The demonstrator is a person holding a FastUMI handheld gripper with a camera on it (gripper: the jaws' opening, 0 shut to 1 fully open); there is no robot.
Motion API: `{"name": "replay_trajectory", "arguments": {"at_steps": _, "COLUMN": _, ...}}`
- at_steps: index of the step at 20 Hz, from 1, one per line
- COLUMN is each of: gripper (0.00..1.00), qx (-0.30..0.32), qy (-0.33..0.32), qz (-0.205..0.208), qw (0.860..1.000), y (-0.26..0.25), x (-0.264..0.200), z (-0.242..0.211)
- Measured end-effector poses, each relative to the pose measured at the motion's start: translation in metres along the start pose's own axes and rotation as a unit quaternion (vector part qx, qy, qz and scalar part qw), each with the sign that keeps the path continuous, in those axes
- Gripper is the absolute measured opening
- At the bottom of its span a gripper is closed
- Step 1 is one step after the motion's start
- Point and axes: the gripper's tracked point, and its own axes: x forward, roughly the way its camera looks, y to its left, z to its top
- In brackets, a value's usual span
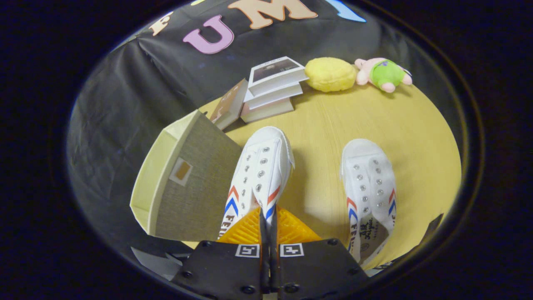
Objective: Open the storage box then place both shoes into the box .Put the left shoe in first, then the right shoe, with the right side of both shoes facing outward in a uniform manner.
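My gripper (268, 213) is shut on a white canvas shoe (263, 164) with red and blue chevrons. Both fingers pinch the shoe's upper near its opening, and its toe points away from me. It looks raised a little above the wooden table (333, 121). A matching second shoe (369, 183) lies flat on the table to the right of the fingers, toe also pointing away. Just left of the held shoe stands the storage box (195, 187), woven grey-beige with a small label. A pale inner face (154, 175) shows along its left side.
Beyond the shoes, a stack of books (272, 89) sits at the back of the table, with one more book leaning against its left side. A yellow plush cushion (330, 74) and a small doll in green (383, 74) lie to the right of the books.
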Motion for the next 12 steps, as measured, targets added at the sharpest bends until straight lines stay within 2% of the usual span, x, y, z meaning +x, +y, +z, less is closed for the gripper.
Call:
{"name": "replay_trajectory", "arguments": {"at_steps": 8, "gripper": 0.04, "qx": 0.007, "qy": -0.037, "qz": 0.044, "qw": 0.998, "y": 0.070, "x": -0.035, "z": 0.052}}
{"name": "replay_trajectory", "arguments": {"at_steps": 12, "gripper": 0.04, "qx": 0.000, "qy": -0.045, "qz": 0.063, "qw": 0.997, "y": 0.110, "x": -0.038, "z": 0.067}}
